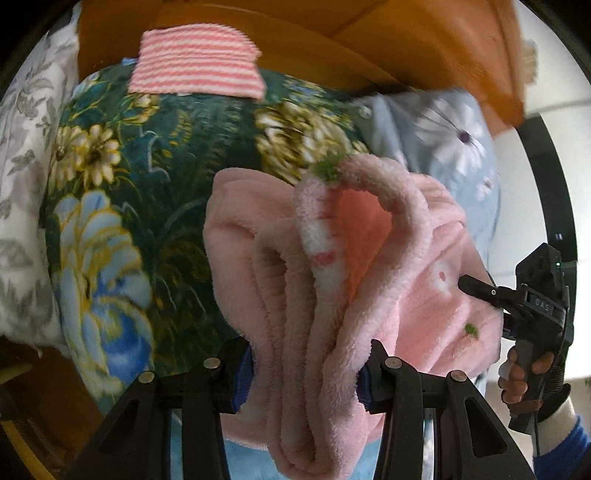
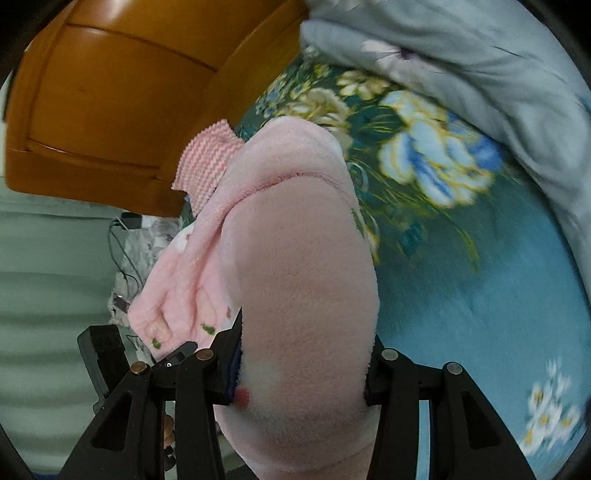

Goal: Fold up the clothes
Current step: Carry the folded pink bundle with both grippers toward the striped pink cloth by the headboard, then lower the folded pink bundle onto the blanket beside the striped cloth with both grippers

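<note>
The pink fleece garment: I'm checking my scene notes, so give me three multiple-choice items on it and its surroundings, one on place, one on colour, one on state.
1. Where does the striped cloth lie?
A. On the floral bedspread, by the wooden headboard
B. Inside a drawer
C. Over the right gripper

2. What colours are its stripes?
A. Blue and yellow
B. Pink and white
C. Black and grey

3. How is the pink fleece garment held?
A. By neither gripper
B. By the left only
C. By both the left gripper and the right gripper

Answers: 1 A, it rests at the bed's far edge; 2 B, the bands show plainly; 3 C, each wrist view shows fleece bunched between its fingers.
</note>
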Demonstrator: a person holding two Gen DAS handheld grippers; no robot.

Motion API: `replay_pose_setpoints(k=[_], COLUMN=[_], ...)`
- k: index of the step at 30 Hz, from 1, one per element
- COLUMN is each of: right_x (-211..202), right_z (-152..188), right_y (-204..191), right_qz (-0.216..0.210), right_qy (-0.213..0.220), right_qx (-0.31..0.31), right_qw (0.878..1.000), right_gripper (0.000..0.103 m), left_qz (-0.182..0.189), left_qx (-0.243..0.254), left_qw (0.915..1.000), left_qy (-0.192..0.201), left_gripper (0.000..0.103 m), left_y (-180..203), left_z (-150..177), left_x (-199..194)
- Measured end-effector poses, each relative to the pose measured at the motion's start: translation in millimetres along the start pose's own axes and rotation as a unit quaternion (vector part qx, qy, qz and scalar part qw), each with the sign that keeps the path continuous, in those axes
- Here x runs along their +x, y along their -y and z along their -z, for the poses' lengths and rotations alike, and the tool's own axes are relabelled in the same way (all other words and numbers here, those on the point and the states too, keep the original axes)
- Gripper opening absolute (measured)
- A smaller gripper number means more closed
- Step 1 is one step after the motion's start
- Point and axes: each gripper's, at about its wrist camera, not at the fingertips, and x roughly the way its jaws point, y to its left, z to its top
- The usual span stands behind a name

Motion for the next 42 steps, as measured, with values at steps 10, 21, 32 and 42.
replay_pose_setpoints(k=[10,21,32,42], right_x=[64.4,128.5,135.7,96.3], right_z=[-121.4,-167.7,-164.5,-158.9], right_y=[-29.8,-3.1,19.9,7.0], right_qz=[0.010,0.042,0.054,0.080], right_qy=[-0.041,-0.098,-0.102,-0.092], right_qx=[-0.067,-0.090,-0.068,-0.102], right_qw=[0.997,0.990,0.991,0.987], right_gripper=[0.048,0.048,0.050,0.055], left_qz=[0.005,0.004,0.009,-0.029], left_qx=[-0.044,-0.083,-0.084,-0.030], left_qw=[0.9982,0.9963,0.9964,0.9986], left_qy=[0.041,0.022,0.009,0.034], left_gripper=[0.047,0.049,0.053,0.055], left_y=[-29.7,-64.8,-67.5,-55.5], left_z=[-74.5,-80.3,-84.8,-84.9], left_x=[30.9,78.6,82.3,26.3])
